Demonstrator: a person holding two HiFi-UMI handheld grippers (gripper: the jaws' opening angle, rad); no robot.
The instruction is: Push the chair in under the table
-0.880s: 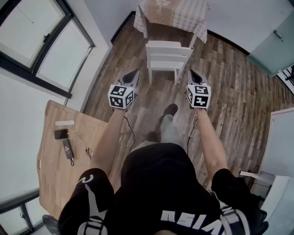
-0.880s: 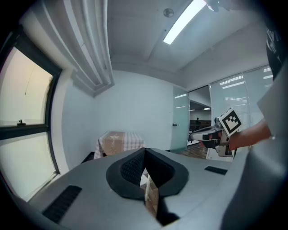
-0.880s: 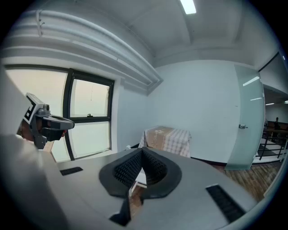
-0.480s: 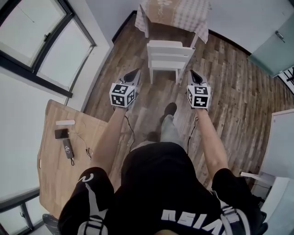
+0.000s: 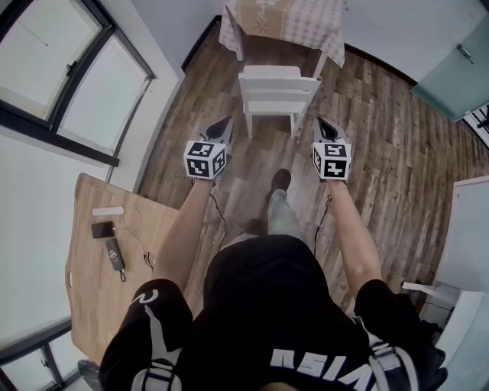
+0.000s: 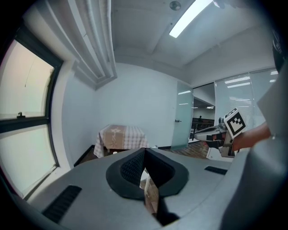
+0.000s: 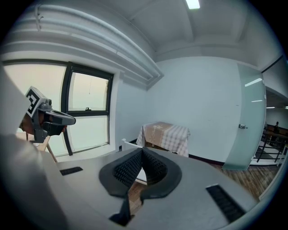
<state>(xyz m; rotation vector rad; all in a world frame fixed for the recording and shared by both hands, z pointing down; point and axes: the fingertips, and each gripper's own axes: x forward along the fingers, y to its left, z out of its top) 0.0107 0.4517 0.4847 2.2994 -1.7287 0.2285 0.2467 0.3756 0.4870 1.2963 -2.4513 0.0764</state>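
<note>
1. Standing out on the floor on the near side of the table, the white wooden chair (image 5: pixel 279 88) is showing a flat squarish seat and a slatted back. Its back is facing the person and its seat is not tucked under the tabletop.
2. The small table (image 5: pixel 286 19) is sitting against the far wall, wearing a beige-and-white checked cloth that is draping softly over its edges, with white legs showing below.
3. The left gripper (image 5: pixel 221 126) is pointing toward the chair's left side. Its ribbed black pads are pressing together on nothing, and it is hanging clear of the chair.
4. The right gripper (image 5: pixel 325 126) is mirroring it on the chair's right side. Its ribbed pads are likewise meeting with nothing between them, and it is not touching the chair.
5. Dark, streaky wood planks (image 5: pixel 374 145) are running bare between the grippers and the chair. The person's shoe (image 5: pixel 281 181) is resting on them just behind the chair.
6. A pale wooden desk (image 5: pixel 99 290) is lying at the lower left, carrying a phone (image 5: pixel 102 229) and cables. A black-framed window (image 5: pixel 61 76) is lining the left wall, and a frosted glass door (image 5: pixel 458 69) is closing off the right.
</note>
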